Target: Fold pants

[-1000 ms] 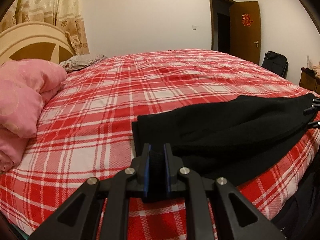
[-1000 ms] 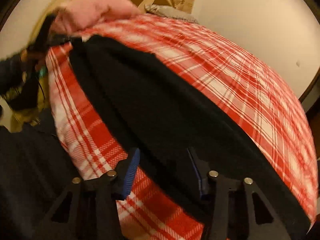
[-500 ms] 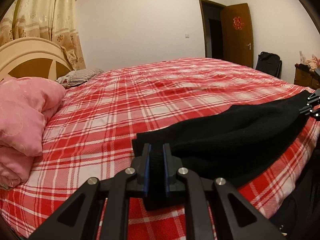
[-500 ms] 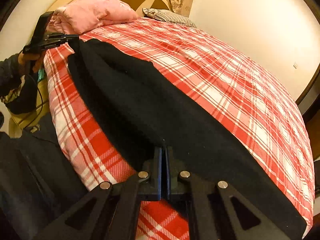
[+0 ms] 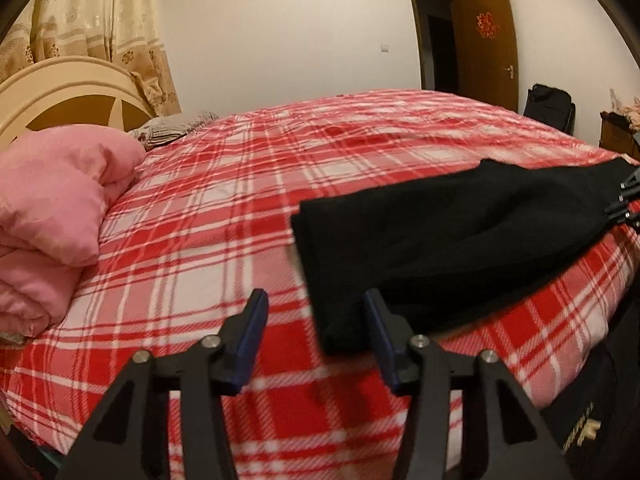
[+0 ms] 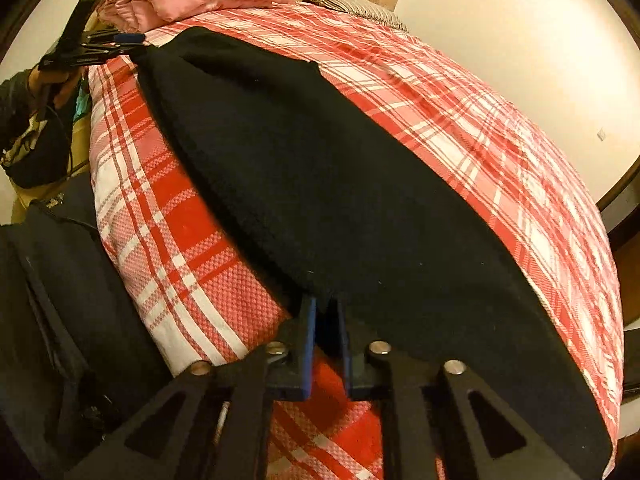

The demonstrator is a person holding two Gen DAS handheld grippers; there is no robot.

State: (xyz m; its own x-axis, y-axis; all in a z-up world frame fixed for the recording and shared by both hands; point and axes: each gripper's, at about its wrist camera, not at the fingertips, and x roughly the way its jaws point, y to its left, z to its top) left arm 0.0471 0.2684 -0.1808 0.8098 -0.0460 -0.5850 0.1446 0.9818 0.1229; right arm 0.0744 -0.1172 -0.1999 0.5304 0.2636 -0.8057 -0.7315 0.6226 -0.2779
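The black pants [image 5: 452,232] lie stretched along the near side of the red plaid bed [image 5: 224,208]. My left gripper [image 5: 316,320] is open, its blue pads apart; the pants' near end lies just right of the gap, against the right pad. In the right wrist view the pants [image 6: 320,168] run from my right gripper [image 6: 326,308] towards the left gripper [image 6: 100,46] at the far end. My right gripper is shut on the pants' edge. It also shows at the right edge of the left wrist view [image 5: 626,200].
A pink duvet [image 5: 52,208] is piled at the head of the bed by the cream headboard [image 5: 72,92]. A striped pillow [image 5: 172,130] lies behind it. A brown door [image 5: 488,44] and a black bag [image 5: 550,106] stand at the far wall.
My left gripper has opened and let go of the pants' end, which now lies on the bed. My right gripper closed on the pants half a second ago and stays shut.
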